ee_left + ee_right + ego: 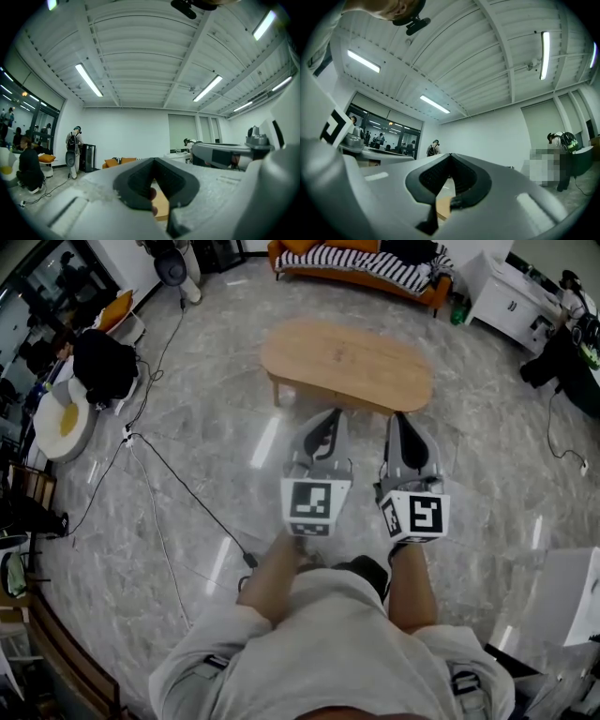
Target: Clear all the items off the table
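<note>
An oval wooden table [347, 362] stands on the marble floor ahead of me, and I see nothing on its top. My left gripper [329, 416] and right gripper [401, 418] are held side by side just short of its near edge, pointing at it. In the left gripper view the left gripper [153, 160] has its jaws meeting at the tips with nothing between them, and a sliver of table [162, 206] shows through the gap. The right gripper [450, 155] looks the same, tips together and empty, with a bit of the table [442, 207] showing below.
A sofa with a striped blanket [375, 263] stands behind the table. A white cabinet [511, 292] is at the back right. Cables [178, 486] run over the floor at left, near a round white seat [64, 418]. A white box [567, 596] is at right. A person [72, 150] stands far off.
</note>
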`<state>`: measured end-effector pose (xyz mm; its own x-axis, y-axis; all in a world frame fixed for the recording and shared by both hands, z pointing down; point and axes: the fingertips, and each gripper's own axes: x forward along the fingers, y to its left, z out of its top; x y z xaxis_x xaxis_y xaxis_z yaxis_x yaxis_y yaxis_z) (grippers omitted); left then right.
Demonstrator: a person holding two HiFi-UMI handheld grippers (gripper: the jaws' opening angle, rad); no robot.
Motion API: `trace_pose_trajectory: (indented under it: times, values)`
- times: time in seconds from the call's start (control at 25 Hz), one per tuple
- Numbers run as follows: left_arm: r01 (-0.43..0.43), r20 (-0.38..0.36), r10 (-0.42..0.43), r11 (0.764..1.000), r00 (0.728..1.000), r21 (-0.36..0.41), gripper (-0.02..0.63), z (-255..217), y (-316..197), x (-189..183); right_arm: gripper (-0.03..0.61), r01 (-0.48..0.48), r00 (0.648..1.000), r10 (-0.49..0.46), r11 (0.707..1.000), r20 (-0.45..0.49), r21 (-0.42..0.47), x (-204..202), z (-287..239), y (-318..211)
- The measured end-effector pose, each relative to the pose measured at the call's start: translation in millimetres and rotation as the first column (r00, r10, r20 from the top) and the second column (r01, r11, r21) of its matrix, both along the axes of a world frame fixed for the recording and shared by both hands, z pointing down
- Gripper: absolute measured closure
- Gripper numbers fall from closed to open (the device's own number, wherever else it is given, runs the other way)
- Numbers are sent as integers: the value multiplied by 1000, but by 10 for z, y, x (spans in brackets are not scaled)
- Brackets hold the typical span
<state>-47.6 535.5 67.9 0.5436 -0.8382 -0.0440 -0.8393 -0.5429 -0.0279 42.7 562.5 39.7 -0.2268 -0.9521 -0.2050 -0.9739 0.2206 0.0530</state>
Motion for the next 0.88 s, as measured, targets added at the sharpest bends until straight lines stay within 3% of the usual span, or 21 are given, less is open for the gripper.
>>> trace_pose_trajectory:
  times: [0.4, 0.88]
  values:
    - [50, 5, -50, 997, 999, -67, 594, 239, -695, -74, 572, 29, 1000, -29, 998, 12, -50, 88, 161, -731]
    - [74, 113, -61, 991, 992, -115, 594, 424, -2263, 319, 572, 78, 993, -70, 993, 95, -86, 466, 341, -2487]
